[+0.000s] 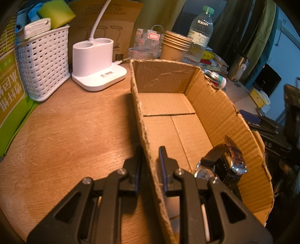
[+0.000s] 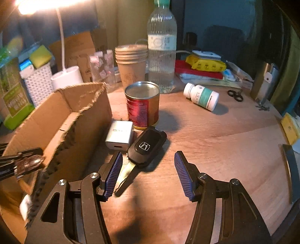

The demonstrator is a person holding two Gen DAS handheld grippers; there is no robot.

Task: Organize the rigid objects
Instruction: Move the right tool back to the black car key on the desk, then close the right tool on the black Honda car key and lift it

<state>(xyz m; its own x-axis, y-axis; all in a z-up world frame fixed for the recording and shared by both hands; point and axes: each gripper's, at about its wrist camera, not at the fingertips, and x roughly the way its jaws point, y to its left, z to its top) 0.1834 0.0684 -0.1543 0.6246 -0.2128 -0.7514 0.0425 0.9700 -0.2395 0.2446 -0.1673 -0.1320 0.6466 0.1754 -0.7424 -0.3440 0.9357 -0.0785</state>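
Left gripper (image 1: 150,165) is clamped tight on the cardboard box (image 1: 215,105) wall, right gripper (image 2: 148,169) half open and empty by the car key (image 2: 144,148) on the surface — probably off-center, so closing could just shove it away.

Warm, orange-ish light all over, pretty dim away from the desk. In the right wrist view the lamp head (image 2: 43,4) blows out to a white glare in the top left corner. The can (image 2: 142,105) and the car key (image 2: 145,146) throw dark shadows to the right on the table (image 2: 215,142). Both views bend hard at the edges with black corners. The cardboard box (image 1: 168,112) is sharp in the left wrist view, but the far right there is dark and smeared.
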